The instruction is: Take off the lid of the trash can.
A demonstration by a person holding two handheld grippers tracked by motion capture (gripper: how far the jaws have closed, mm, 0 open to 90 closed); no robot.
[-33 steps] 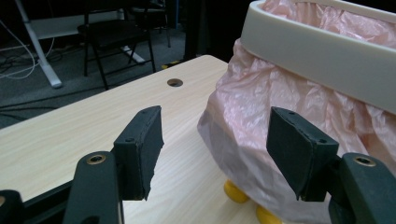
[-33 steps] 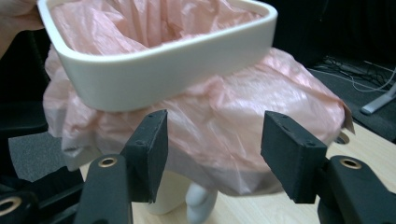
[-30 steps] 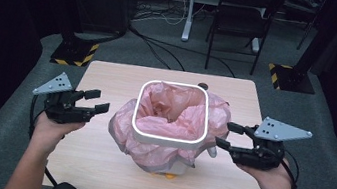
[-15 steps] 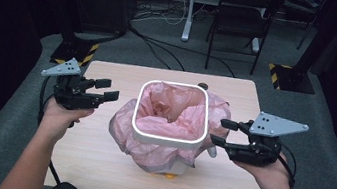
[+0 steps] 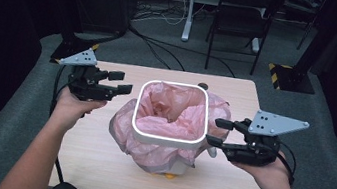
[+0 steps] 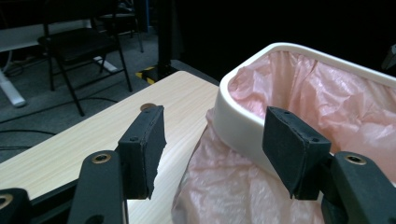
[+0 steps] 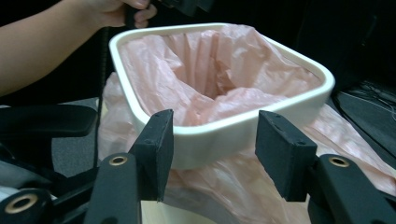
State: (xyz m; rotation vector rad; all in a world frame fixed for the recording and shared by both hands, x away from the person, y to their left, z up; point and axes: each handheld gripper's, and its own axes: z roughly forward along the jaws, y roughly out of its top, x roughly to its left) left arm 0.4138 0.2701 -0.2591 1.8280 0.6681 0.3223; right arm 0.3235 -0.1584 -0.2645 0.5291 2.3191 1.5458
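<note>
Your left gripper [image 5: 119, 81] has lifted up and away from the white bin [image 5: 166, 137] mid-table, jaws spread and empty, while your right gripper [image 5: 215, 131], jaws just narrowing on nothing, nears its pink liner [image 5: 173, 114], likely for tucking.
</note>
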